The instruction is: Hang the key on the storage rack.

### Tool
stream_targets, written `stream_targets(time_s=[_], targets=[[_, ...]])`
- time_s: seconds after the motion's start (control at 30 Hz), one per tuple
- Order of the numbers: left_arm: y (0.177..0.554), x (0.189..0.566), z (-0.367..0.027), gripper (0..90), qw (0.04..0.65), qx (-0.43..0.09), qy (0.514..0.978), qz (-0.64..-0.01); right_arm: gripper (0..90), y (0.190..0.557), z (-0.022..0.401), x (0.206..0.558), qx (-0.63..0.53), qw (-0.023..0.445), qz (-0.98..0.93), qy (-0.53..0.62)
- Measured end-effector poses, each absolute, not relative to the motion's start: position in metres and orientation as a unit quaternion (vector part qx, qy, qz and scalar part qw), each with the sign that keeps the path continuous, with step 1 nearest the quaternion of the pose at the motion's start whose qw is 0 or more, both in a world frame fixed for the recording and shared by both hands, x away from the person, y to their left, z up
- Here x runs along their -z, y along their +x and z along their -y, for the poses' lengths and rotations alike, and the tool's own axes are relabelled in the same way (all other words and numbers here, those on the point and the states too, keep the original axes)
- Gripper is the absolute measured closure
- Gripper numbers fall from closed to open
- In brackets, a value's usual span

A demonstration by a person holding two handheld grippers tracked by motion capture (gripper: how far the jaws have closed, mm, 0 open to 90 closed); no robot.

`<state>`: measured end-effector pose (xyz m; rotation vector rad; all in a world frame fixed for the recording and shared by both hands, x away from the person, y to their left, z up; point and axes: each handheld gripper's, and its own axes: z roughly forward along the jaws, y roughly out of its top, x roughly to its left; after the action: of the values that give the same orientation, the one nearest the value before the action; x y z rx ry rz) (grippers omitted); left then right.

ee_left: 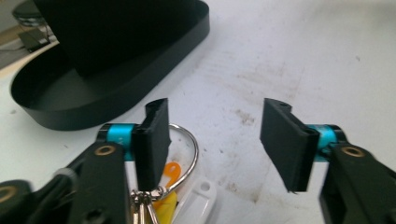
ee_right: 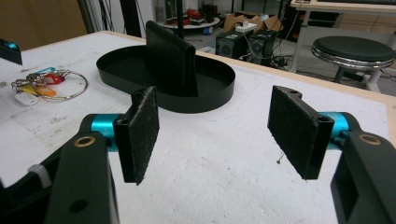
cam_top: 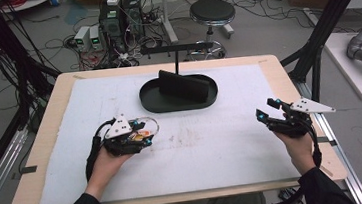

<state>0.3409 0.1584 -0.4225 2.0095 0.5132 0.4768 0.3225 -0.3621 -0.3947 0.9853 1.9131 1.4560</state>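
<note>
A bunch of keys on a metal ring point(cam_top: 145, 127) with yellow, orange and white tags lies on the white mat at the left. My left gripper point(cam_top: 143, 131) hovers right over it, open. In the left gripper view the ring point(ee_left: 190, 142) curves out from behind the left-hand jaw, and the gripper point(ee_left: 215, 116) has bare mat between its pads. My right gripper point(cam_top: 265, 109) is open near the right edge of the mat, pointing toward the middle. In its own view the right gripper point(ee_right: 215, 107) holds nothing, and the keys point(ee_right: 46, 86) lie far left.
A black oval tray point(cam_top: 150, 105) sits at the back middle of the mat, with a black upright wallet-like block point(cam_top: 183, 85) standing inside it. Behind the table are a round stool point(cam_top: 212, 12), computers and cables on the floor. Dark frame posts flank both sides.
</note>
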Motion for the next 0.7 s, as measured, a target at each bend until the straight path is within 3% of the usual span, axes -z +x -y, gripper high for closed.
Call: stream_targets(time_s=[0.7], targets=[[0.357, 0.436, -0.133, 61.9, 0.372, -0.224, 0.881, -0.187, 35.0, 0.331, 0.354, 0.396, -0.543, 0.265, -0.713, 0.357]])
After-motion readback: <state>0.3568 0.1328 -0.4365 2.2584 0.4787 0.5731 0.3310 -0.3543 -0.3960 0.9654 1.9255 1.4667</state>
